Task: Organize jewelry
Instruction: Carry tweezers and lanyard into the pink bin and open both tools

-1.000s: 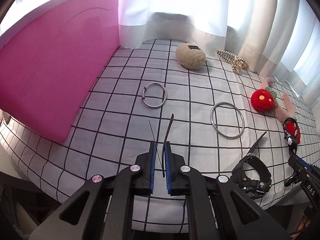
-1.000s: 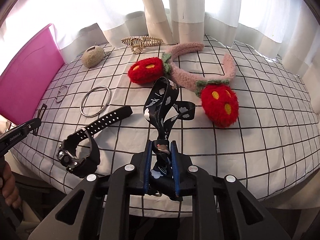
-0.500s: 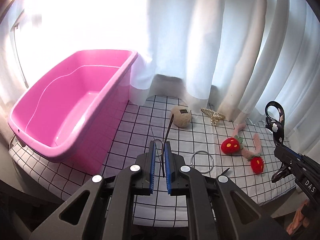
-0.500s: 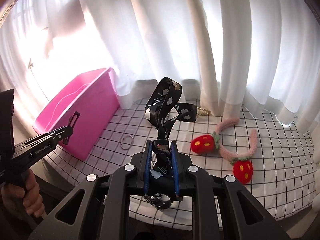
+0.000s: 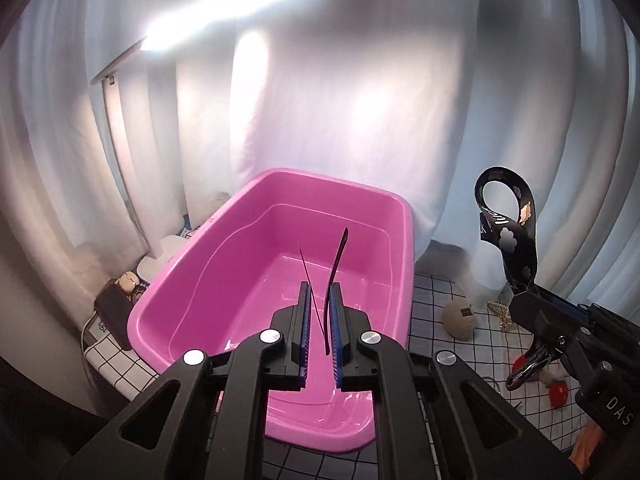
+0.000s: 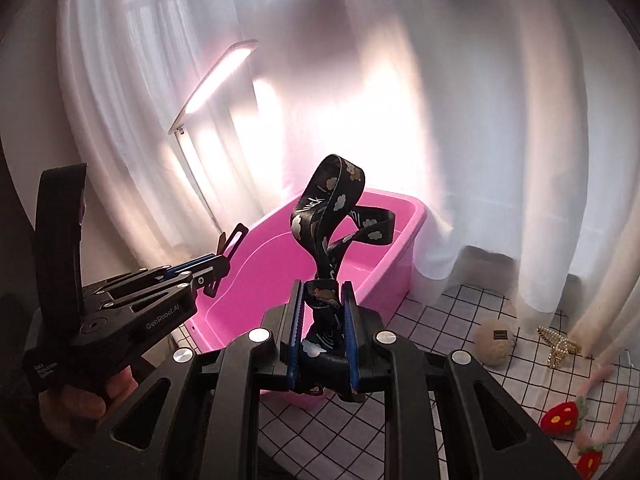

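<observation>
The strap [image 6: 332, 240] is a black fabric band printed with white clouds and some white writing. It is folded into loops, and its top loop stands up above the right gripper [image 6: 322, 320]. The long axis runs upward from the jaws and leans a little away from the camera. The lower end is bunched between the blue pads. The right jaws are nearly closed and press on this bunch from both sides, so the strap is held. In the left wrist view the same strap [image 5: 508, 232] rises at the right edge, beside the tub.

The hair clip [image 5: 334, 276] is a thin dark piece, long and flat, with a second thinner prong beside it. It stands almost upright from the left gripper [image 5: 320, 320], and its tip points up and slightly right. The left jaws are closed on its lower part. In the right wrist view the clip [image 6: 232, 240] sticks out from the left gripper's tip, pointing up and to the right, near the tub's left rim.

Both grippers are held in the air and tilt downward toward the pink tub [image 5: 400, 248], which stands on a checked cloth [image 6: 440, 328]. The clip is over the tub's inside. The strap is over the tub's near rim. A hand [image 6: 80, 400] grips the left tool's handle from below.
</observation>
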A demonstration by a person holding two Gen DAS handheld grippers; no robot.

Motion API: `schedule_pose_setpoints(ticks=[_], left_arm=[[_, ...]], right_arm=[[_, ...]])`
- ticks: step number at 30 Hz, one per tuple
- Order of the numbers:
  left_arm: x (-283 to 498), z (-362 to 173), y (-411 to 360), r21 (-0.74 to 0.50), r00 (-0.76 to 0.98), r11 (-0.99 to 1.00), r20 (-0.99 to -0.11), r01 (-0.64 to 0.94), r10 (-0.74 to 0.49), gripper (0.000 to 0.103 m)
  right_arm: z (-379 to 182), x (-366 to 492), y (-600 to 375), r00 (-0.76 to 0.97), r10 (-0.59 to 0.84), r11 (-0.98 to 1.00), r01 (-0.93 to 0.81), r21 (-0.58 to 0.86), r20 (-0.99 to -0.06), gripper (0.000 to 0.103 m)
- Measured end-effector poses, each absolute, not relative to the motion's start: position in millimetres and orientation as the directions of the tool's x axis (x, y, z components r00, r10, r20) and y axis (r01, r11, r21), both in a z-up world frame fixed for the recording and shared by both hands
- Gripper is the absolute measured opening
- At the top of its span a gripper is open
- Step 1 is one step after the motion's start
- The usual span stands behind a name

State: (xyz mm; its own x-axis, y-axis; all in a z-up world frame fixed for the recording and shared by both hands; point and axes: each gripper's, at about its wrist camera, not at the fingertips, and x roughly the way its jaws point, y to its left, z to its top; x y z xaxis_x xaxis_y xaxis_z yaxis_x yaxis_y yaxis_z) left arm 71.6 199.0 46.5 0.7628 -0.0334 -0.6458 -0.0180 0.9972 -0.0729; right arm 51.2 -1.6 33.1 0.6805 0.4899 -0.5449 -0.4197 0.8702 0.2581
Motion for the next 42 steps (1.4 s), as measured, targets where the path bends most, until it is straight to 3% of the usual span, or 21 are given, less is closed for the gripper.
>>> schedule_pose_setpoints(ticks=[12,21,22,24,25,26,27,29,30,31,42], left_arm=[[149.4,-21.3,253.8,-0.054,0.621,0.991,-0.783,-0.119,0.032,0.010],[161.8,-40.6,262.1,-0.034,0.587,0.993,-0.809,-0.109,0.037,0.013],[162.8,-41.9,262.8,-0.030,0.583,0.993,-0.811,-0.112,0.041,0.015],[164.2,-44.0,264.0,-0.022,0.576,0.993,-0.816,-0.115,0.049,0.015],[164.8,-44.7,263.8,-0.012,0.573,0.993,-0.818,-0.115,0.057,0.016],[164.9,-45.2,263.5,-0.003,0.572,0.994,-0.818,-0.113,0.063,0.017],[165.2,-46.1,264.1,0.005,0.571,0.994,-0.818,-0.112,0.069,0.022],[164.7,-47.2,265.4,0.016,0.566,0.993,-0.821,-0.121,0.082,0.047],[163.5,-46.1,266.2,0.022,0.569,0.991,-0.817,-0.135,0.095,0.083],[160.4,-43.6,267.6,0.026,0.586,0.988,-0.803,-0.151,0.110,0.090],[153.8,-36.6,268.9,0.032,0.604,0.988,-0.788,-0.150,0.117,0.089]], right_arm=[[-10.3,140.4,94.2,0.557,0.481,0.863,-0.435,0.256,-0.677,0.018],[-37.4,173.8,106.7,0.512,0.400,0.901,-0.374,0.221,-0.760,0.019],[-38.9,176.6,107.7,0.504,0.390,0.904,-0.369,0.216,-0.771,0.021],[-42.2,181.3,106.8,0.489,0.377,0.910,-0.352,0.217,-0.787,0.039],[-42.9,182.9,105.8,0.484,0.373,0.914,-0.341,0.221,-0.791,0.053],[-42.7,183.9,104.2,0.484,0.372,0.915,-0.332,0.227,-0.792,0.054],[-42.6,182.3,105.3,0.487,0.376,0.915,-0.331,0.232,-0.788,0.054],[-39.8,181.2,105.2,0.504,0.366,0.919,-0.327,0.219,-0.782,0.054],[-38.7,180.2,105.5,0.510,0.363,0.920,-0.328,0.213,-0.780,0.054],[-37.6,178.8,105.0,0.515,0.362,0.921,-0.329,0.211,-0.777,0.054],[-31.2,161.6,86.5,0.549,0.375,0.923,-0.298,0.244,-0.747,0.055]])
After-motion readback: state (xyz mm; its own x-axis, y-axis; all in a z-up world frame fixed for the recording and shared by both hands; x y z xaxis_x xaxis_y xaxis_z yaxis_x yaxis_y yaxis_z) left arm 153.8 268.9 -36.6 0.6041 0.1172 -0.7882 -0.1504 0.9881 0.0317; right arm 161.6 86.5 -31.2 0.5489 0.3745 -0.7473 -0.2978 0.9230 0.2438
